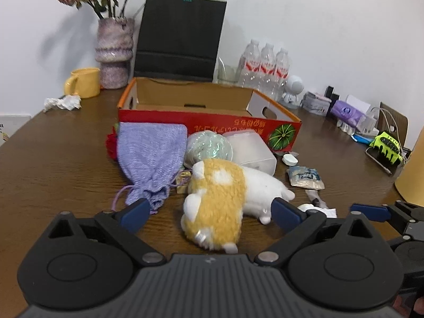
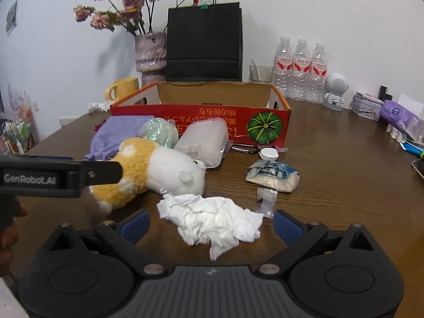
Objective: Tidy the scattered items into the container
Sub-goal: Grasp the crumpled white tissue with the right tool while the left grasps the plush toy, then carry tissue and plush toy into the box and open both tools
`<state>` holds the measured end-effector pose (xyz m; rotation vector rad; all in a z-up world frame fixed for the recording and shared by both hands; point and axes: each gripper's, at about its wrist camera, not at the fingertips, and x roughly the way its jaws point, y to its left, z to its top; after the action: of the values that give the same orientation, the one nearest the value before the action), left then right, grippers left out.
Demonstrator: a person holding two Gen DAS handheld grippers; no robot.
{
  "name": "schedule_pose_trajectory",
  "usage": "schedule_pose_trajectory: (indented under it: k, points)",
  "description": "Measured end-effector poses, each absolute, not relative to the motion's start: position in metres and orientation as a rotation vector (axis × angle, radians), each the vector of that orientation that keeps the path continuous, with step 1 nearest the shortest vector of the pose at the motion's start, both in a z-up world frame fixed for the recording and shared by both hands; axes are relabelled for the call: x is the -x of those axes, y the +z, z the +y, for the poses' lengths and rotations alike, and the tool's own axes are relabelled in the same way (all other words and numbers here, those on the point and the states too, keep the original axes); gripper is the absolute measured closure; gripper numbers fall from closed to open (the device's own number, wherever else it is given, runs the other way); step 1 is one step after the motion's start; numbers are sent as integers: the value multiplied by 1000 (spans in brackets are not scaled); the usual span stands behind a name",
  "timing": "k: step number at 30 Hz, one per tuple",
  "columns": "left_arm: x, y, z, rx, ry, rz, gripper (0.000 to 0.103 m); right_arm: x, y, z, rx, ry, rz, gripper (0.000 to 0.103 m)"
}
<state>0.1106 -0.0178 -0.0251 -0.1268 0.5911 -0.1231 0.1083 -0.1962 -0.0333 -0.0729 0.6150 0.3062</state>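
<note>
Plush (image 1: pixel 220 198): fleecy toy, yellow body with white patches, white head; lies on its side on the wood-grain table (image 1: pixel 58 164), near the red cardboard box (image 1: pixel 209 122). Long axis runs near-left to far-right, head to the right. Left gripper (image 1: pixel 209 212): blue-padded jaws spread wide, either side of the plush, not clamped. Tissue (image 2: pixel 212 220): crumpled white paper, just near of the plush's head. Right gripper (image 2: pixel 209 225): jaws wide apart, flanking the tissue. Knitted lilac pouch (image 1: pixel 151 156) beside the plush.
</note>
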Motion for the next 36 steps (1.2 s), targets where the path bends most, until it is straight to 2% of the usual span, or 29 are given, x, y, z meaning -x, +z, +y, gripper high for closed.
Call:
schedule_pose_trajectory:
  k: [4,5,7,8,9,12,25,31,36]
  points:
    - [-129,-37,-23,125,-147,647,22,-123,-40,-195,56,329,638,20]
    - [-132,-40,-24,122,-151,658,30,-125,-42,-195,53,338,645,22]
    - [-135,-44,-26,107,-150,671,40,-127,-46,-195,51,356,662,39]
    - [-136,-46,-27,102,-157,675,49,-128,-48,-196,50,369,670,46]
    - [-136,-47,-27,103,-164,673,50,-127,-49,-197,44,379,672,59]
    - [-132,-47,-27,102,-177,651,53,-124,-49,-203,19,393,650,71]
    - [-113,-26,-25,134,-205,551,55,-111,-30,-218,-47,401,577,73]
    - [-116,9,-20,151,-211,443,55,-119,3,-220,-55,423,479,73]
    - [-150,44,-9,182,-178,355,55,-159,38,-215,-65,420,391,73]
